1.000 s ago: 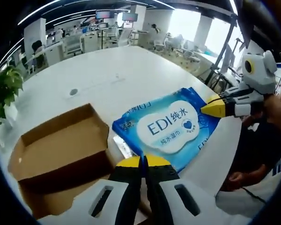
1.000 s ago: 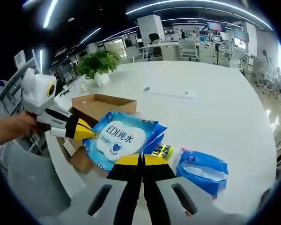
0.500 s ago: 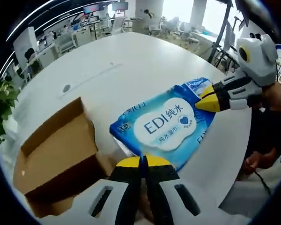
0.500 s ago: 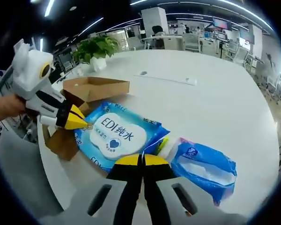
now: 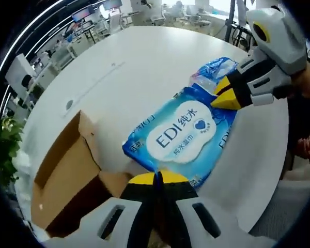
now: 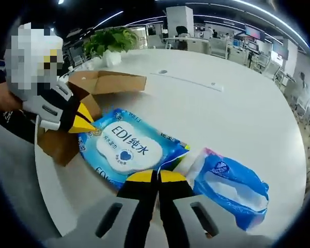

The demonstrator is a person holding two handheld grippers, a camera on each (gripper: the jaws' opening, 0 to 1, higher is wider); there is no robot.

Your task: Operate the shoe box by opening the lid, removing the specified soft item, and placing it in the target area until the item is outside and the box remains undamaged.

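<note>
Both grippers clamped on wipes pack (image 5: pixel 183 135): left gripper (image 5: pixel 156 178) frame bottom, right gripper (image 5: pixel 220 99) upper right; box (image 5: pixel 67 175) lower left on bench (image 5: pixel 144 67).

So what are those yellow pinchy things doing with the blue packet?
A person holds two grippers, both shut on the blue wipes pack, one at each end. The left gripper and the right gripper hold it just over the white table, outside the open cardboard box. Another blue packet lies nearby.

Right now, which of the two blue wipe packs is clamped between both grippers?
The big pack with the white EDI label, beside the cardboard box. The smaller crinkled blue pack lies free beside it.
</note>
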